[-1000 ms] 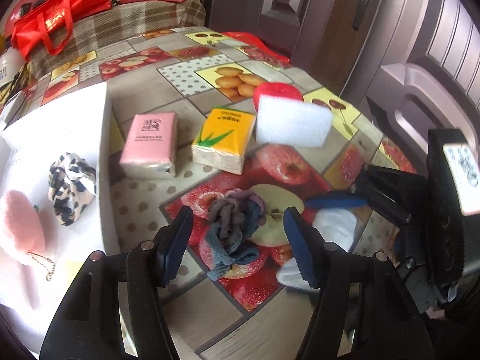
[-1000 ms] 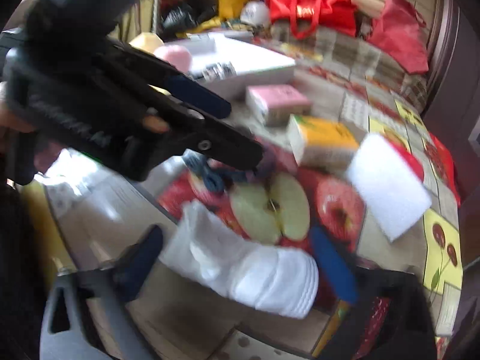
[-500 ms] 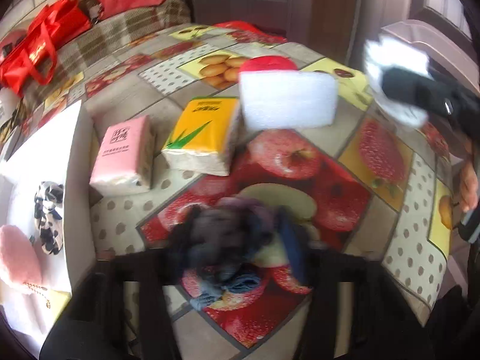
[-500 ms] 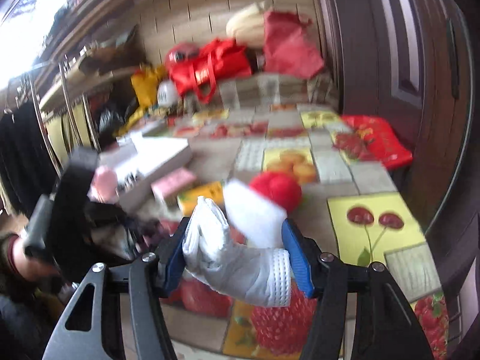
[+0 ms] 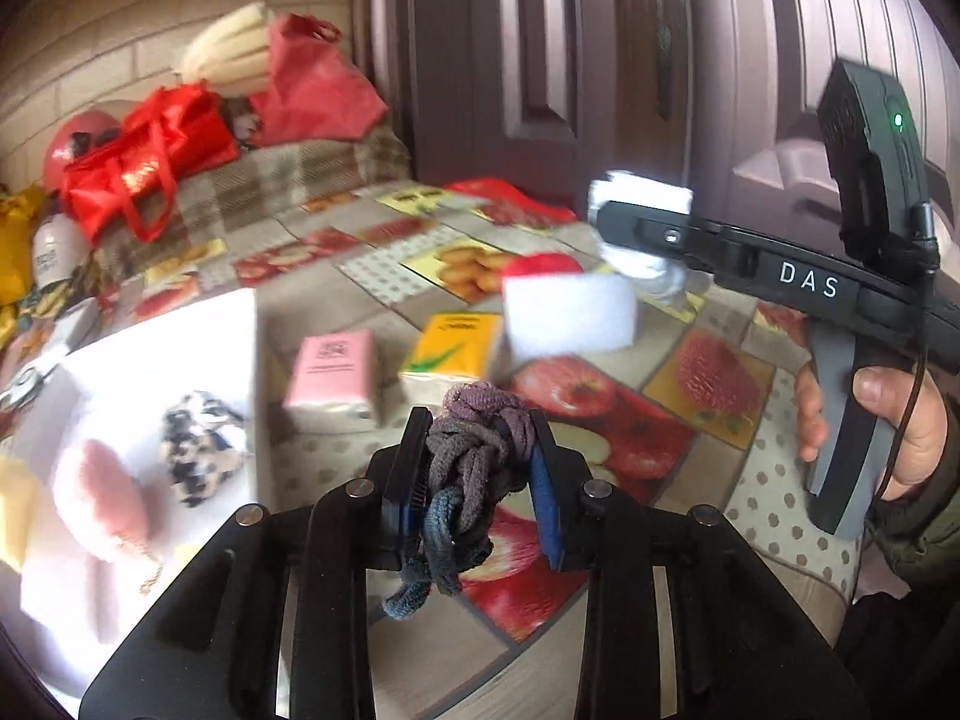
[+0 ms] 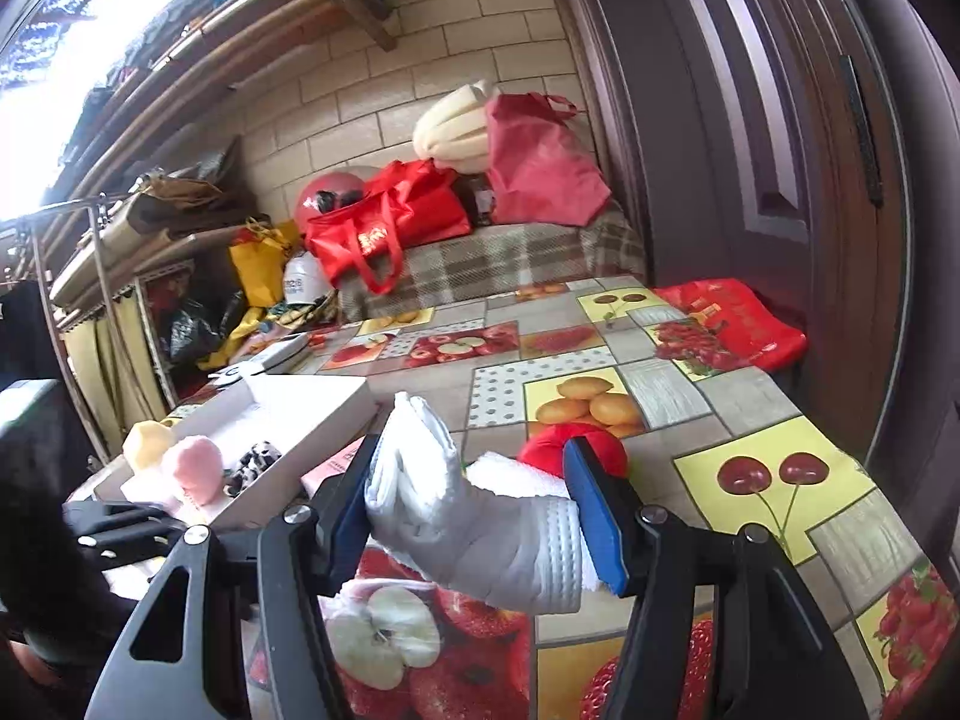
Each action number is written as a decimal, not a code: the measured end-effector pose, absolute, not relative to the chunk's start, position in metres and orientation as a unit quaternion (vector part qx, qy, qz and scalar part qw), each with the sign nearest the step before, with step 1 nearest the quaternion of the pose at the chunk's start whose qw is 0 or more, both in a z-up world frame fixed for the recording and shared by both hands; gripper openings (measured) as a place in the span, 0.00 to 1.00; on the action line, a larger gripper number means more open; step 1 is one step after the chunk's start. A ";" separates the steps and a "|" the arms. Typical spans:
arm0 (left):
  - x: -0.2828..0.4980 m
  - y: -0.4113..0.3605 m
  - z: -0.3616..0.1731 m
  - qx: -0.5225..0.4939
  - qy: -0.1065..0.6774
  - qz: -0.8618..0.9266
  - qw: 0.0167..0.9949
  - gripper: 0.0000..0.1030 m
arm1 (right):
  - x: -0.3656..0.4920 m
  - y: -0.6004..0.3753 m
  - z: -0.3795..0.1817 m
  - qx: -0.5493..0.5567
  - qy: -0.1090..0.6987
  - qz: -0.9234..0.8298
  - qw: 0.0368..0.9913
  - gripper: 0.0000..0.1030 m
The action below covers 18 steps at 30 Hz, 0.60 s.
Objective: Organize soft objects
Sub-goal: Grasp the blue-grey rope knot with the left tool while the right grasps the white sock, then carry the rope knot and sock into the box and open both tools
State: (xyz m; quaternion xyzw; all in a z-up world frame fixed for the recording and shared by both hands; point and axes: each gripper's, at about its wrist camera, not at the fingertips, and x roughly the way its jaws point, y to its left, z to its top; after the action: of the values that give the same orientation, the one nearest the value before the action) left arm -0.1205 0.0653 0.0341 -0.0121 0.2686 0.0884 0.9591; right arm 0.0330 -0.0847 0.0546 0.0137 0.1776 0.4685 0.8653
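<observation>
left gripper (image 5: 480,474): jaws clamped, raised | right gripper (image 6: 480,516): jaws clamped, raised

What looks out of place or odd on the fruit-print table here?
Nothing is spilled or damaged. The white rectangular sponge leans tilted against the red round cushion rather than lying flat. The pink tissue pack and yellow tissue pack lie loose beside the white box.

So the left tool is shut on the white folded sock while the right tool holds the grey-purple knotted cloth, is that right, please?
Not quite, they are swapped: the left tool grips the grey-purple knotted cloth in the left wrist view, and the right tool holds the white folded sock in the right wrist view.
</observation>
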 end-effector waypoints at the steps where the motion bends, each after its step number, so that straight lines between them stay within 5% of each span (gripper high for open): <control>1: -0.127 0.068 0.037 -0.015 0.259 0.097 0.961 0.29 | 0.032 -0.085 0.054 0.013 0.177 0.466 0.867 0.59; 18: -0.192 0.147 0.039 -0.056 0.214 0.226 0.949 0.29 | -0.018 -0.020 0.052 -0.053 0.163 0.517 0.839 0.59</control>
State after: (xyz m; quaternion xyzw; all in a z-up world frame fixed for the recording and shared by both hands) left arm -0.1922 0.1473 0.0387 -0.0557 0.2143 0.2263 0.9486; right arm -0.0176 -0.0202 0.0517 -0.0531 0.1627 0.5171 0.8386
